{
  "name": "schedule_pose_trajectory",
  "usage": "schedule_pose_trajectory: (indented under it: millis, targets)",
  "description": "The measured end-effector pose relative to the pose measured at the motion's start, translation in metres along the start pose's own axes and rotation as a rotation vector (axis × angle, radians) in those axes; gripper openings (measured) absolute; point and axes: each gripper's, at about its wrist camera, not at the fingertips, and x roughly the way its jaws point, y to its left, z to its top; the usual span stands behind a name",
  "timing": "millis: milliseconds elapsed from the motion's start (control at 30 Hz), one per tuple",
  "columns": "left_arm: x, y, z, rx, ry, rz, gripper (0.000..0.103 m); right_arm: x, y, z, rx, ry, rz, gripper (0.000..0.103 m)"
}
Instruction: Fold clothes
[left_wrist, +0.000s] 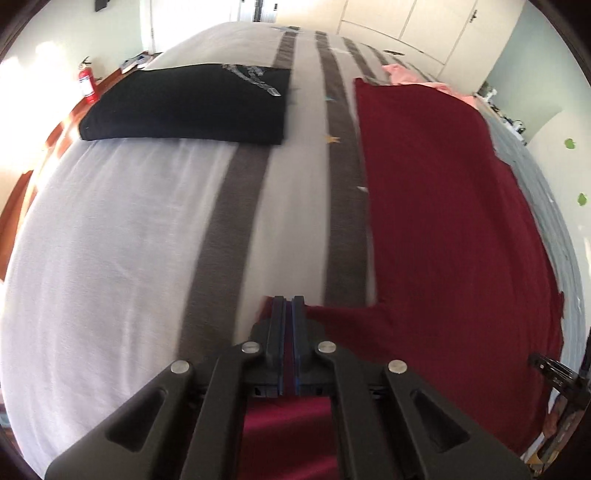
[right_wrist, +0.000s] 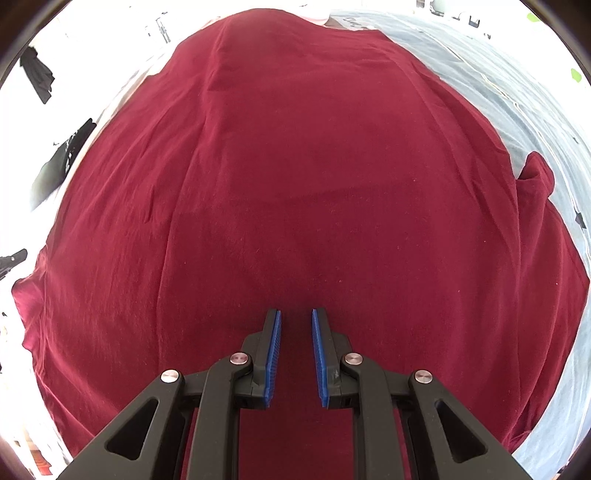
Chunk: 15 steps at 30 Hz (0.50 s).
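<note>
A dark red shirt (left_wrist: 443, 206) lies spread flat on the bed, on the right in the left wrist view. My left gripper (left_wrist: 289, 301) is shut on the shirt's near left sleeve edge, with red cloth between the pads and under the fingers. In the right wrist view the red shirt (right_wrist: 295, 166) fills most of the frame. My right gripper (right_wrist: 296, 314) is open just above the shirt's near middle, with nothing between the blue pads (right_wrist: 275, 343). The right gripper's body shows at the right edge of the left wrist view (left_wrist: 554, 373).
A folded black shirt (left_wrist: 192, 103) lies on the far left of the bed. The bedspread (left_wrist: 129, 240) is white with grey stripes (left_wrist: 229, 229). A pink garment (left_wrist: 410, 75) lies beyond the red shirt. A red fire extinguisher (left_wrist: 85, 85) stands by the left wall.
</note>
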Motion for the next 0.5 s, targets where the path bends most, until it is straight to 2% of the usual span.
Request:
schedule_pose_trajectory:
  millis: [100, 167, 233, 300, 333, 500]
  targets:
    - [0.011, -0.037, -0.021, 0.057, 0.028, -0.019, 0.000, 0.000, 0.002, 0.000, 0.005, -0.002, -0.003, 0.016]
    - [0.021, -0.050, -0.035, 0.087, 0.057, 0.008, 0.000, 0.001, 0.003, -0.001, 0.009, -0.003, -0.001, 0.016]
    - [0.031, -0.037, -0.050, 0.087, 0.061, 0.063, 0.000, 0.002, 0.005, -0.001, 0.007, -0.003, -0.001, 0.016]
    - [0.039, -0.020, -0.044, 0.058, 0.056, 0.011, 0.002, 0.002, 0.007, -0.001, 0.003, -0.002, 0.000, 0.016]
    - [0.039, -0.017, -0.037, 0.066, 0.046, 0.023, 0.002, 0.002, 0.008, -0.001, -0.001, -0.003, -0.001, 0.016]
    - [0.035, 0.001, -0.008, 0.060, -0.004, 0.167, 0.002, 0.005, 0.012, -0.001, -0.008, -0.010, -0.004, 0.016]
